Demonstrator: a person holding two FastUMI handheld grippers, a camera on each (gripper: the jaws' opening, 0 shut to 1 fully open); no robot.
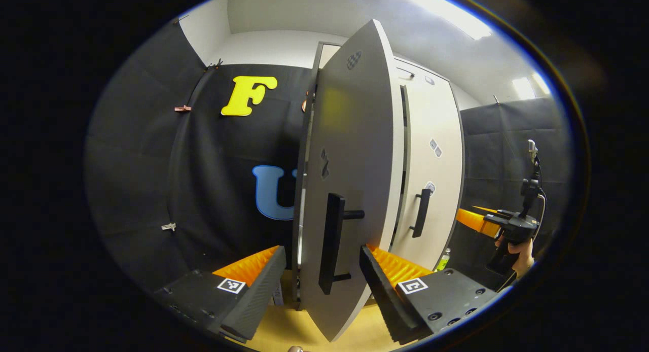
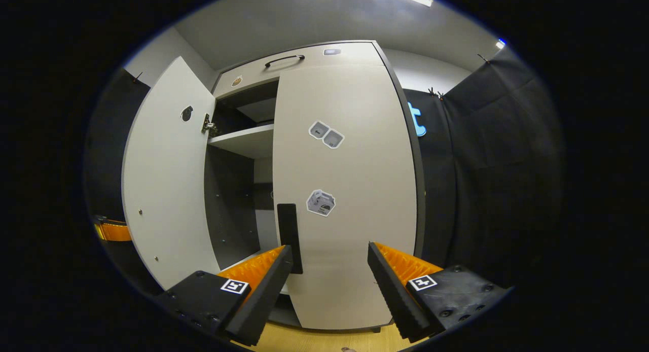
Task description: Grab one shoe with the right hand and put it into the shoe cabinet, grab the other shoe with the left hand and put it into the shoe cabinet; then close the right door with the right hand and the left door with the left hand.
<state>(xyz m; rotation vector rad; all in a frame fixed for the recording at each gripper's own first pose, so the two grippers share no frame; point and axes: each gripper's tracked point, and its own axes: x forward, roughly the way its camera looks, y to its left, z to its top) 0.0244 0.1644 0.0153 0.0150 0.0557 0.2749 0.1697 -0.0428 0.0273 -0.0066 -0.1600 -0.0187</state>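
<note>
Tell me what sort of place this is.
Likely a recording booth staged as a home entryway: black cloth walls enclose a tall shoe cabinet, its left door open, on a wood-look floor.

Black quilted cloth walls enclose the booth, pinned with small clips (one reddish, one pale). Above them runs a white plaster wall and a ceiling with bright strip lights. The floor appears to be light wood.
</note>
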